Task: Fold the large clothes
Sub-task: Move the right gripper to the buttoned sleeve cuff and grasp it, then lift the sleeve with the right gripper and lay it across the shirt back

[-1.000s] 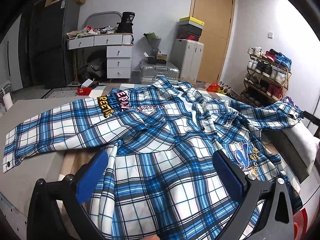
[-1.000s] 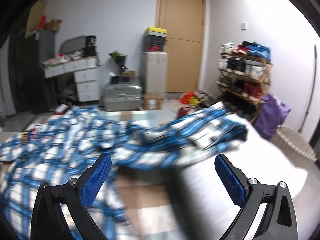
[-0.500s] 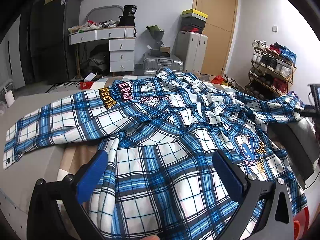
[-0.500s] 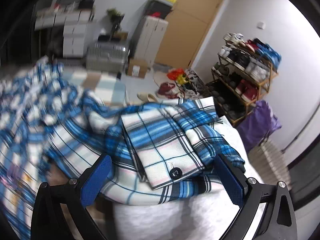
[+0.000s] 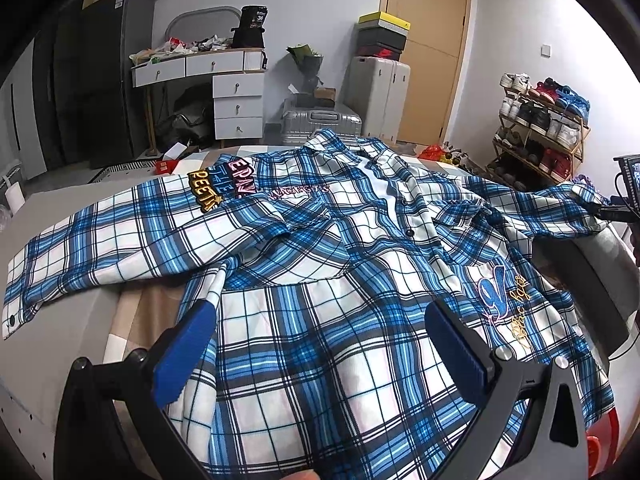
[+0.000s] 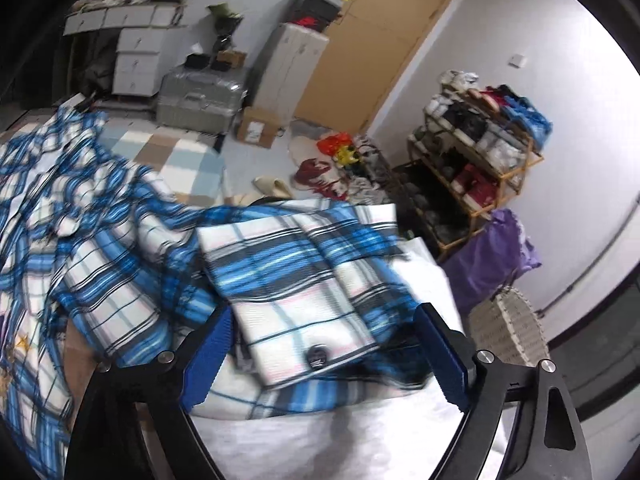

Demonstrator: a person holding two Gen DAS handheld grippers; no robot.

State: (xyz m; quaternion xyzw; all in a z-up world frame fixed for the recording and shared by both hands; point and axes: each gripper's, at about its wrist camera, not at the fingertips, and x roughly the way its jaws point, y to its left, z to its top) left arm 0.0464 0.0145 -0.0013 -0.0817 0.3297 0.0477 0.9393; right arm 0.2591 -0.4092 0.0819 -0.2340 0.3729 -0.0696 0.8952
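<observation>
A large blue-and-white plaid shirt (image 5: 320, 220) lies spread front-up on the bed, with embroidered patches on its shoulder and chest. My left gripper (image 5: 320, 312) hovers open over the shirt's lower hem, its blue pads (image 5: 188, 344) wide apart. One sleeve (image 5: 100, 248) stretches out to the left. In the right wrist view the shirt (image 6: 100, 240) is bunched at left, and the other sleeve's buttoned cuff (image 6: 304, 312) lies on a white pillow. My right gripper (image 6: 324, 312) straddles that cuff; its jaws are closing, with the cuff between the pads (image 6: 440, 360), not visibly pinched.
The bed has a grey cover (image 5: 60, 344) and a checked blanket (image 6: 180, 152). Beyond its foot stand a silver suitcase (image 5: 320, 120), a white drawer desk (image 5: 236, 96) and stacked boxes. A shoe rack (image 6: 480, 152), a purple bag (image 6: 492, 264) and a woven basket (image 6: 508, 328) are at the right.
My right gripper swung right and down onto the sleeve cuff on the pillow, rolled, and its jaws narrowed a little. The left gripper stayed over the hem.
</observation>
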